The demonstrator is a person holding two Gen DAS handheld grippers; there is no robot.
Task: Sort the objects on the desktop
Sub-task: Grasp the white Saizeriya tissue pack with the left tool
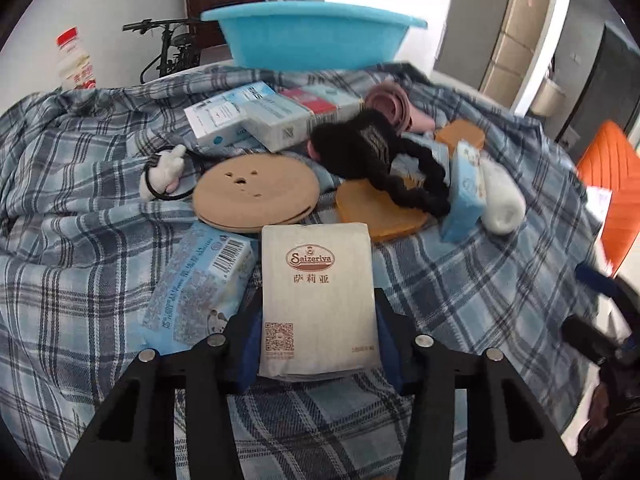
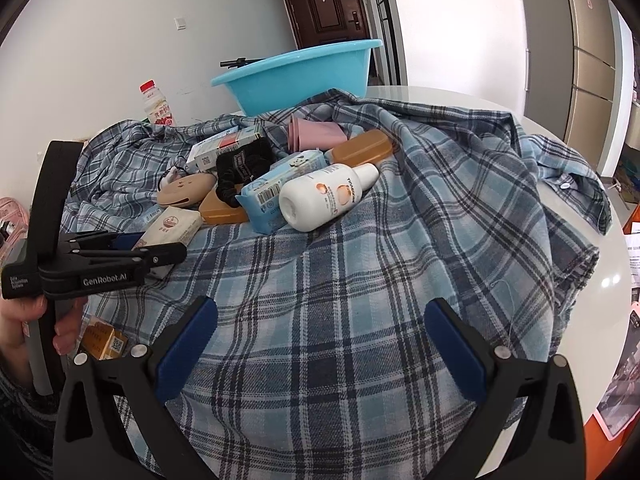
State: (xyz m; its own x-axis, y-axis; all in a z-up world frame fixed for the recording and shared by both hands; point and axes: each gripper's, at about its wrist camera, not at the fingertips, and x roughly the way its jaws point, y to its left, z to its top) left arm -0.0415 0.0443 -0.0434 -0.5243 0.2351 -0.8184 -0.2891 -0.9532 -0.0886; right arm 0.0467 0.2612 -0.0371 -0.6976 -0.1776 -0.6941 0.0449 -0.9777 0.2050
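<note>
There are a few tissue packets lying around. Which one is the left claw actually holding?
The beige Saizeriya packet, clamped between the left gripper fingers. The blue barcode packet lies loose beside it, and another blue packet sits in the pile.

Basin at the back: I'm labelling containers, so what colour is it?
The basin is light blue plastic, clearest in the left wrist view.

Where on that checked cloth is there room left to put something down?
The widest bare stretch of plaid cloth lies in front of the open right tongs, running right from the white bottle toward the table's rim. It is crowded between the blue basin and the napkin pack in the left tongs.
</note>
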